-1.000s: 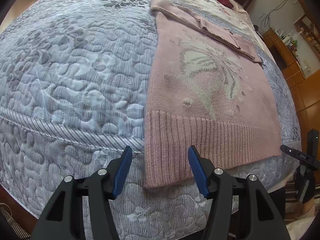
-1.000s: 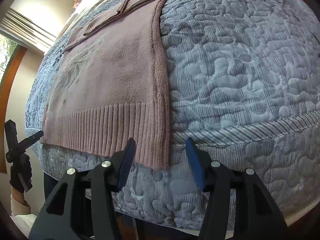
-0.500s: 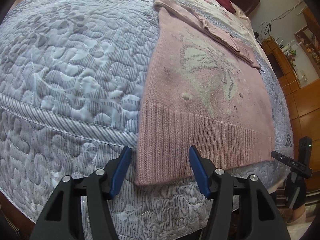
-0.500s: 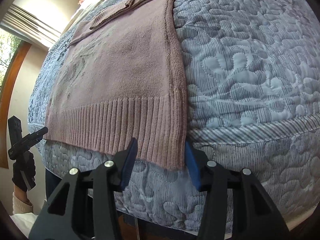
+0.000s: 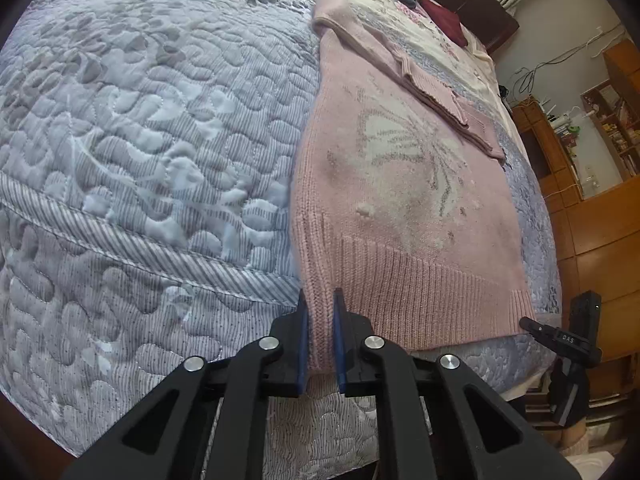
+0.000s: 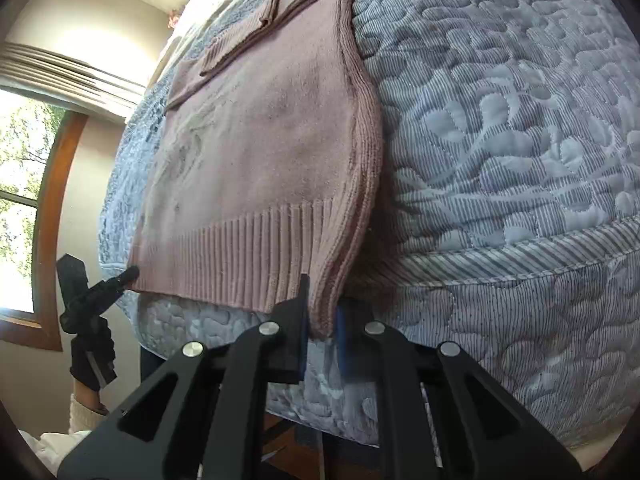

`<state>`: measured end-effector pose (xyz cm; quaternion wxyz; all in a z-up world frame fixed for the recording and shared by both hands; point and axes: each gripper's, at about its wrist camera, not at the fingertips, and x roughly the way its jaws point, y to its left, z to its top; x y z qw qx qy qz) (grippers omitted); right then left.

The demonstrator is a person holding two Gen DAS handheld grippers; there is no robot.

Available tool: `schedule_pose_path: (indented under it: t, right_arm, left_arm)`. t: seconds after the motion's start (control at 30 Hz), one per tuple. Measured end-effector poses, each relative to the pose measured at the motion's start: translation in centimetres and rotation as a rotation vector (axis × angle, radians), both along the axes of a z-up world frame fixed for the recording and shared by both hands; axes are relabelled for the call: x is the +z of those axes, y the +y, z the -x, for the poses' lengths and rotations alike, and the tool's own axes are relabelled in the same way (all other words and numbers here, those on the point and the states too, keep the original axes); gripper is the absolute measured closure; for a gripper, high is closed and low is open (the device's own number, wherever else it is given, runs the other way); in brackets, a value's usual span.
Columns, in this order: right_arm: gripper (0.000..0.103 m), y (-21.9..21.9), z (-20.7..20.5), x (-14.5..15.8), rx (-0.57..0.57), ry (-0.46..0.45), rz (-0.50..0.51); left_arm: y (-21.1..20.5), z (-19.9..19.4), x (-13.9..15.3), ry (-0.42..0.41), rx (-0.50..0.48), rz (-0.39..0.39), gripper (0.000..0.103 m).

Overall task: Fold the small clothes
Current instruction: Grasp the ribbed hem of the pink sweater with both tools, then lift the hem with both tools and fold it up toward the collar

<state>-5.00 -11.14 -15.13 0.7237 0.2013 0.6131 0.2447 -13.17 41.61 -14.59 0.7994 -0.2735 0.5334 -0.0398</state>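
Note:
A pink knit sweater (image 5: pixel 404 208) with a pale butterfly pattern lies flat on the quilted bed, its ribbed hem hanging over the near edge and its sleeves folded across the far end. My left gripper (image 5: pixel 320 336) is shut on the hem's left corner, and the fabric bunches between the blue pads. In the right wrist view the same sweater (image 6: pixel 260 140) shows, with my right gripper (image 6: pixel 322 328) shut on the hem's right corner. Each view catches the other gripper at the opposite corner.
The blue-grey quilted bedspread (image 5: pixel 140 140) covers the bed and drops over the near edge (image 6: pixel 520 248). More clothes and a dark headboard (image 5: pixel 460 4) lie at the far end. Wooden cabinets (image 5: pixel 600 208) stand to the right, a window (image 6: pixel 20 200) to the left.
Both grippers moved in onto the hem corners and went from open to shut on the sweater. The corners now pucker between the pads.

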Motion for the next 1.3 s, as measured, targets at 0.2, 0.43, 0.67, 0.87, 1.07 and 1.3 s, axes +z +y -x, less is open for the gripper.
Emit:
schedule_pose_path:
  t: [0.2, 0.43, 0.67, 0.87, 1.07, 1.3]
  right_arm:
    - [0.093, -1.9, -2.7, 3.7, -0.058, -0.042, -0.174]
    - [0.094, -1.5, -8.7, 6.4, -0.074, -0.087, -0.180]
    - [0.094, -0.8, -15.5, 4.7, -0.097, -0.032, -0.162]
    - [0.094, -0.1, -19.8, 2.1, -0.100, 0.028, -0.122]
    - [0.090, 0.7, -21.9, -0.2, -0.113, 0.084, -0.109]
    - [0.057, -1.0, -21.0, 1.2, -0.102, 0.047, -0.079]
  left_arm:
    - [1.4, -1.3, 3.9, -0.128, 0.026, 0.097, 0.094]
    - [3.1, -6.4, 5.9, -0.190, 0.073, 0.070, 0.094]
    - [4.7, -12.7, 3.9, -0.160, 0.113, 0.045, 0.094]
    - [4.7, -17.1, 1.5, -0.109, 0.096, 0.011, 0.094]
    - [5.2, -19.5, -0.9, -0.051, 0.099, 0.031, 0.088]
    - [7.6, -18.0, 1.7, -0.111, 0.154, 0.095, 0.062]
